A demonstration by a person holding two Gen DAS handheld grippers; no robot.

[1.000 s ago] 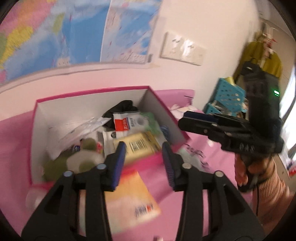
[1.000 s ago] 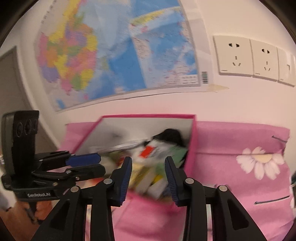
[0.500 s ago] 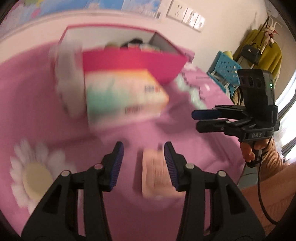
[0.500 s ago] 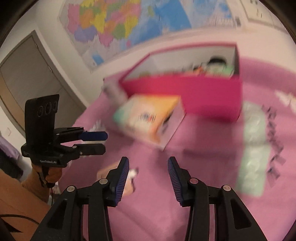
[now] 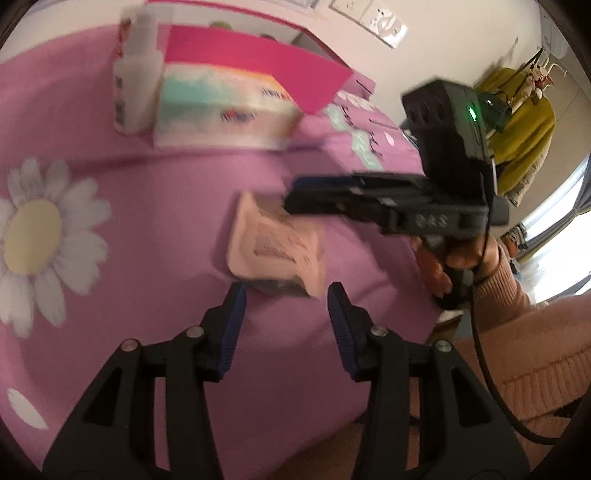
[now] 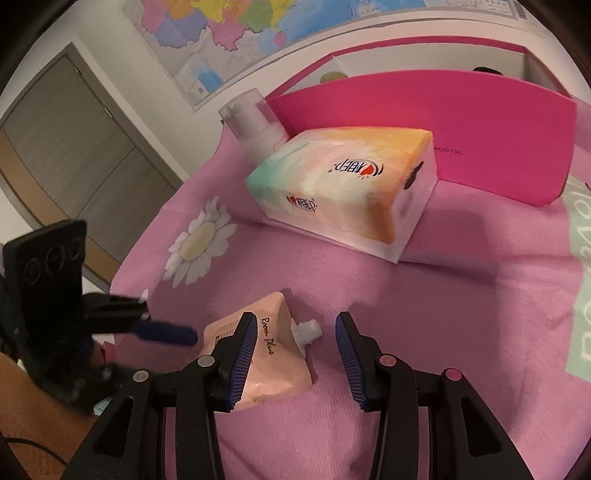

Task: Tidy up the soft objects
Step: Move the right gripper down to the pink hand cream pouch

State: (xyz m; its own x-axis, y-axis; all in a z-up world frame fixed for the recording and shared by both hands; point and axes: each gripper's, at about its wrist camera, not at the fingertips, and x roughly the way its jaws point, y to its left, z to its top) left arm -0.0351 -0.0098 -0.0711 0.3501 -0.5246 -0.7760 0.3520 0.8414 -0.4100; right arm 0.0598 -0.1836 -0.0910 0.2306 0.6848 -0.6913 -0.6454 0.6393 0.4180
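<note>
- Both grippers are now hanging low over the pink cloth (image 6: 461, 266), whereas a second ago they were pointing into the box (image 6: 480, 122) and up at the wall map (image 6: 266, 33).
- The peach pouch (image 6: 266, 354) is now lying flat on the cloth right in front of the left gripper (image 5: 284, 306) — half a second back it sat between those fingers, blurred.
- The left gripper's jaws are standing wide apart, holding nothing; the pouch is lying just beyond the tips.
- The right gripper (image 6: 295, 332) is also gaping, its left finger (image 6: 243, 350) covering part of the pouch, with the white spout (image 6: 306, 330) showing in the gap.
- The box is sitting at the far side, open-topped, with only a dark shape and something green peeking over its rim.
- A tissue pack (image 6: 347, 192) is leaning against the box's front wall, and a white bottle (image 6: 255, 122) is standing just beside both.
</note>
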